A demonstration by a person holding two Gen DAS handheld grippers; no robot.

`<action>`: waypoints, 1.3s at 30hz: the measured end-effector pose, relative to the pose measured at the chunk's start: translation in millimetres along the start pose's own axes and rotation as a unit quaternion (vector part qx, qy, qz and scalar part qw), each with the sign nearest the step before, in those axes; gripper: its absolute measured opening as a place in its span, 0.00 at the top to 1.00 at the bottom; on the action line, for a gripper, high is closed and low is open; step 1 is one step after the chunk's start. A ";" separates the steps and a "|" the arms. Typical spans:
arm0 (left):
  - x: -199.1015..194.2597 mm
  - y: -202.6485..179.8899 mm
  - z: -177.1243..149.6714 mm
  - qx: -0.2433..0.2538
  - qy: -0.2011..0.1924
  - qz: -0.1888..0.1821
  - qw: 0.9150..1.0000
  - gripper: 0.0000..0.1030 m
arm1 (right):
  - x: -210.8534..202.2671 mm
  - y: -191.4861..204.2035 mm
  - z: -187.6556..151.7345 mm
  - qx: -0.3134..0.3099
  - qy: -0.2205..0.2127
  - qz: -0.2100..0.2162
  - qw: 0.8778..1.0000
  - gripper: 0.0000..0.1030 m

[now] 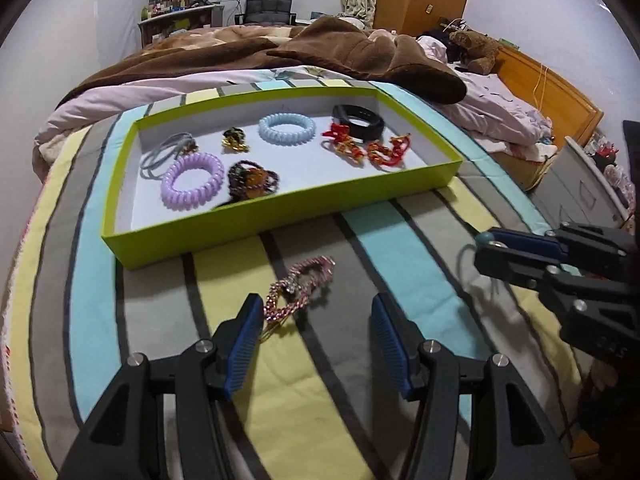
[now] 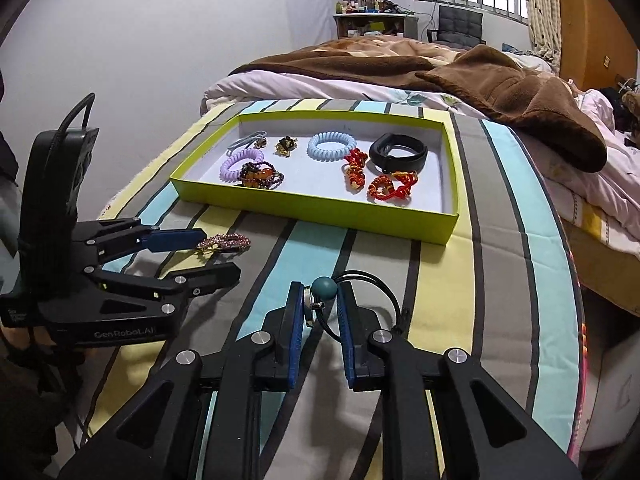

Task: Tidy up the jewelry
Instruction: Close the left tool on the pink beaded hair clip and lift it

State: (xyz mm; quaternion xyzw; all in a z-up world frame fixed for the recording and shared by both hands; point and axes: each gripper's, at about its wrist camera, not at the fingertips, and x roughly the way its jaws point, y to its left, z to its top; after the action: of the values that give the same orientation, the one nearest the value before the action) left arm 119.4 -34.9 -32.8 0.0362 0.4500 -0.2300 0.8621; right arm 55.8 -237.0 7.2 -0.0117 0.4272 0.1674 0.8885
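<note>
A lime-green tray (image 1: 280, 222) (image 2: 320, 210) lies on the striped bedspread and holds several hair ties and bracelets, among them a purple coil (image 1: 192, 181), a blue coil (image 1: 285, 128) and a black band (image 1: 359, 121). A pink sparkly hair clip (image 1: 298, 288) (image 2: 224, 242) lies on the bedspread in front of the tray. My left gripper (image 1: 316, 312) (image 2: 216, 250) is open, its fingers on either side of the clip's near end. My right gripper (image 2: 320, 300) (image 1: 486, 246) is shut on a black hair tie with a teal bead (image 2: 324, 288).
A brown blanket (image 1: 360, 52) and pink sheets lie behind the tray. A teddy bear (image 1: 476, 50) sits by the wooden headboard. The bed's edge drops off at the right, with a white unit (image 1: 580, 184) beside it.
</note>
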 end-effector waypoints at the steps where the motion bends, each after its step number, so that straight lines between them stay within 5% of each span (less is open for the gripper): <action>1: -0.8 -2.0 -1.4 -0.002 0.000 -0.005 1.000 0.43 | -0.4 -1.3 -0.8 0.001 0.000 0.000 1.000 0.84; 7: -4.6 -18.5 -6.8 0.002 -0.004 -0.021 1.000 0.43 | -2.3 -8.3 -5.6 0.008 0.000 0.000 1.000 0.84; 13: 1.4 -1.5 -0.8 -0.043 0.004 0.047 0.998 0.43 | -4.4 -9.7 -6.4 0.008 -0.006 0.003 1.000 0.84; 28: 14.3 -12.7 8.1 -0.033 -0.002 0.102 0.994 0.44 | -1.8 -14.7 -7.6 0.008 -0.009 0.011 1.000 0.84; 39: 13.2 -23.6 10.4 -0.008 -0.005 0.096 0.995 0.74 | 0.2 -16.3 -7.1 0.011 -0.007 0.012 1.000 0.84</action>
State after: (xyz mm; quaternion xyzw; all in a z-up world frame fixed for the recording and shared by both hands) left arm 123.7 -63.5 -33.7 0.0706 0.4418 -0.1430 0.8828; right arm 55.6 -253.5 0.5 0.0041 0.4224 0.1739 0.8895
